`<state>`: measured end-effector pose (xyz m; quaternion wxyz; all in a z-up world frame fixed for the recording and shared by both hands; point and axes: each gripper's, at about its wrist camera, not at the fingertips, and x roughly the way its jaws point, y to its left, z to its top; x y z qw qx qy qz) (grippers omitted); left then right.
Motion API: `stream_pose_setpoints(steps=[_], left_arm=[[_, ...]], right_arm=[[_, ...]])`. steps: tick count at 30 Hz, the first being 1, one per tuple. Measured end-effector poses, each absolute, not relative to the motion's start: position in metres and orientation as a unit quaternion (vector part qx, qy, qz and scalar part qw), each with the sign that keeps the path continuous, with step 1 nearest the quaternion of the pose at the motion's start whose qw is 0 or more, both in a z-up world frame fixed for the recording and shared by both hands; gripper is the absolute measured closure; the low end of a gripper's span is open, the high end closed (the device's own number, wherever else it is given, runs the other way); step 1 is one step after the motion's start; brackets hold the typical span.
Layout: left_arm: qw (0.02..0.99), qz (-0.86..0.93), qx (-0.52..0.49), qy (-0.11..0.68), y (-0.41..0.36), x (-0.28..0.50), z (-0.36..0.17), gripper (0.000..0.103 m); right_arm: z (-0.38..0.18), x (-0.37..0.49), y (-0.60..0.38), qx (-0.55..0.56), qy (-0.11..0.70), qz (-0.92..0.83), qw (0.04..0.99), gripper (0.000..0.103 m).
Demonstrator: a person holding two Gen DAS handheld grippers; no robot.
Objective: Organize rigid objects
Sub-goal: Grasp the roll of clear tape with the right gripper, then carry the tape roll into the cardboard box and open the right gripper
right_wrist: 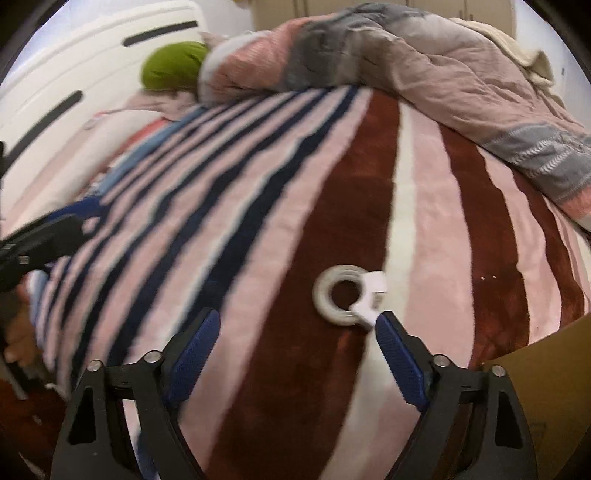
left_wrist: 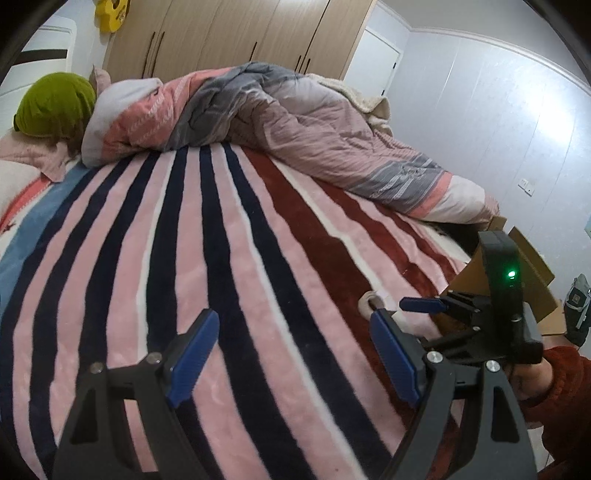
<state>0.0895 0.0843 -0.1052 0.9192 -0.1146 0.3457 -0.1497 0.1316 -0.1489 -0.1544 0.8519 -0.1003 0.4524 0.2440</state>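
A grey-white tape roll [right_wrist: 341, 301] with a white label tab lies flat on the striped blanket [right_wrist: 258, 221], just ahead of my right gripper [right_wrist: 297, 332], close to its right fingertip. The right gripper is open and empty. In the left wrist view the roll [left_wrist: 371, 303] is partly hidden behind the right gripper's blue finger [left_wrist: 421, 305]. My left gripper [left_wrist: 291, 332] is open and empty above the blanket [left_wrist: 184, 258], to the left of the roll.
A crumpled pink and grey duvet [left_wrist: 295, 110] lies across the far side of the bed. A green cushion [left_wrist: 55, 107] sits at the head. An open cardboard box [left_wrist: 532, 273] stands by the bed's right edge, also in the right wrist view [right_wrist: 546, 387]. Wardrobes [left_wrist: 240, 33] stand behind.
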Motion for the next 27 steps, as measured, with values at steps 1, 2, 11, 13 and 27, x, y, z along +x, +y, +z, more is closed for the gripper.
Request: stream_pose_setpoints(steps=[1,2,11,13,27], left_arm=[[0.918,-0.149,-0.113,0.348,0.085,0.092,-0.108,0.021],[0.918,-0.149,-0.113,0.35,0.085,0.093,-0.11,0.021],[0.915,-0.157,-0.113,0.354,0.084,0.086,-0.104,0.021],[0.914,-0.171,-0.117,0.349,0.081,0.081,-0.096,0.021],[0.891,-0.293,-0.12,0.325,0.008,0.052,-0.02,0.044]], right_arm=[[-0.158,0.136,-0.149,-0.111,0.45,0.232,0.855,0.029],[-0.162,0.138,-0.15,-0.119,0.447,0.224,0.858,0.035],[-0.165,0.138,-0.15,-0.143,0.425,0.222,0.866,0.068],[-0.156,0.128,-0.146,-0.141,0.416,0.241,0.865,0.068],[-0.048,0.019,-0.14,-0.151,0.306,0.381,0.859,0.068]])
